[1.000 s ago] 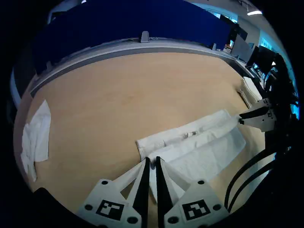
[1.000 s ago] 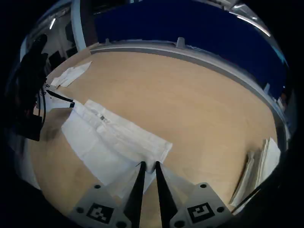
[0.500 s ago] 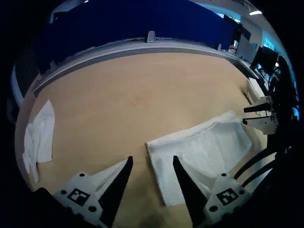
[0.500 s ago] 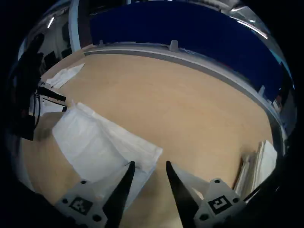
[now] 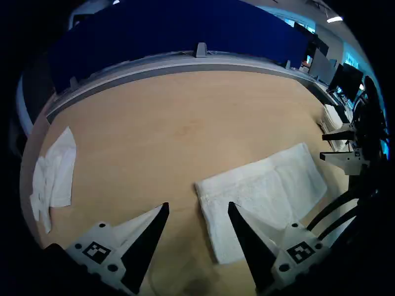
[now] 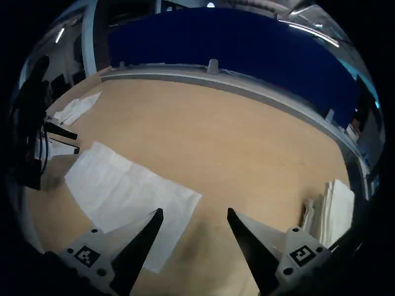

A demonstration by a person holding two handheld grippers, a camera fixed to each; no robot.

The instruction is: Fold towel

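A white towel [image 5: 264, 195] lies folded flat on the wooden table, a rectangle with its long side across. In the left gripper view my left gripper [image 5: 197, 209] stands open just above its near left corner, touching nothing. The right gripper view has the same towel [image 6: 128, 200] at lower left, and my right gripper [image 6: 193, 215] is open over its right edge, fingers spread wide. Each view also catches the other gripper farther off: the right gripper [image 5: 340, 145] at the far right, the left gripper [image 6: 61, 139] at the far left, both open.
A crumpled white cloth [image 5: 52, 172] lies at the table's left end, also visible as a white cloth [image 6: 76, 108]. A stack of folded towels [image 6: 333, 217] sits at the right end. A blue partition [image 5: 173, 29] runs behind the table's grey rail [image 5: 163, 64].
Both grippers went from shut on the towel's edge to open, letting it drop flat. They then drew back and spread wider; the towel settled into a neat fold.
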